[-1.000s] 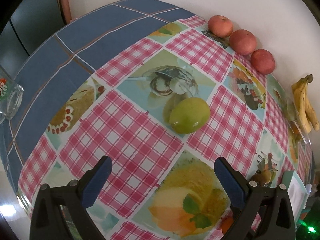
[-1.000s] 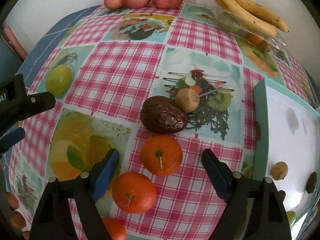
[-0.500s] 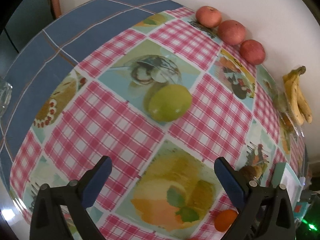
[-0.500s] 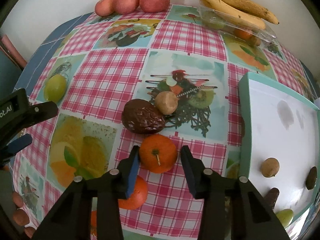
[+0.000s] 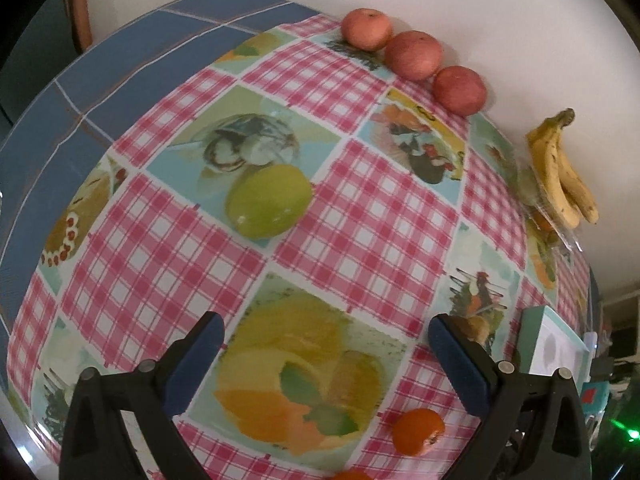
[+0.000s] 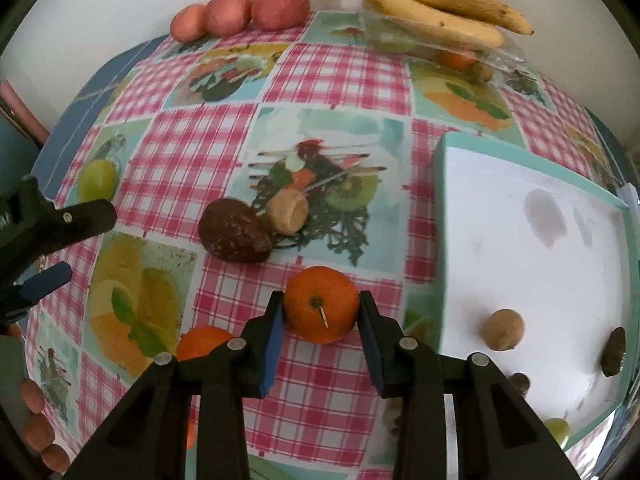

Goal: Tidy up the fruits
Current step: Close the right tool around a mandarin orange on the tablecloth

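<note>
My right gripper (image 6: 321, 299) points steeply down, and its jaws are closing with both blue pads pressed on an orange (image 6: 316, 316) just left of the teal-rimmed white tray (image 6: 443, 200). Another orange (image 6: 202, 342) lies behind its left finger. A dark brown fruit (image 6: 234, 236) and a tan round fruit (image 6: 287, 212) lie a little farther out. My left gripper (image 5: 324, 326) hangs open over the checked tablecloth with nothing between its fingers. A green fruit (image 5: 269, 201) lies ahead of it and an orange (image 5: 418, 432) lies near its right finger.
Three red apples (image 6: 244, 12) and a bunch of bananas (image 6: 436, 4) on a clear pack line the wall at the table's far edge. Small brown fruits (image 6: 502, 328) lie in the tray. A person's fingertips (image 6: 34, 420) show at the lower left.
My right gripper's jaws closed from wide apart onto the orange and drew it away from the dark brown fruit, toward the tray. My left gripper drifted across the cloth, bringing an orange into view.
</note>
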Demonstrator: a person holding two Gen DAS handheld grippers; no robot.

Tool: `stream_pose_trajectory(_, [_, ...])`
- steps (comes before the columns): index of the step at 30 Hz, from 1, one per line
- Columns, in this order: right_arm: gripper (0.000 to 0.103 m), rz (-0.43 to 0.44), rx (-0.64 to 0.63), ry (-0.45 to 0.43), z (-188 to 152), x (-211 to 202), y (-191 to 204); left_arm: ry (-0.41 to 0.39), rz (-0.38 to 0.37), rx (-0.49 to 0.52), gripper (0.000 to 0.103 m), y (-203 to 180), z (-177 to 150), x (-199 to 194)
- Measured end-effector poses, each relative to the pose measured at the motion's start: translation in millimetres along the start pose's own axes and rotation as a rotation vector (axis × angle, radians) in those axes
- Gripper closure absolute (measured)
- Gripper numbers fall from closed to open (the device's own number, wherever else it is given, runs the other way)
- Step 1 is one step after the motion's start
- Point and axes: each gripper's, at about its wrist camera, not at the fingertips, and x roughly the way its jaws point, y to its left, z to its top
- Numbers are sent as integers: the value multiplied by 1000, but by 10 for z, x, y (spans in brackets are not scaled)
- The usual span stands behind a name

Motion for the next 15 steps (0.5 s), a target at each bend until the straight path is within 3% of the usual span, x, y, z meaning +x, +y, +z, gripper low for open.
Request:
stream_pose_trajectory(4, [66, 10, 11, -34, 29, -146, -90, -32, 18, 15, 1, -58, -5, -36])
stream_pose_trajectory(15, [66, 13, 137, -104, 89, -413, -509, 8, -101, 109, 12, -433, -102, 53])
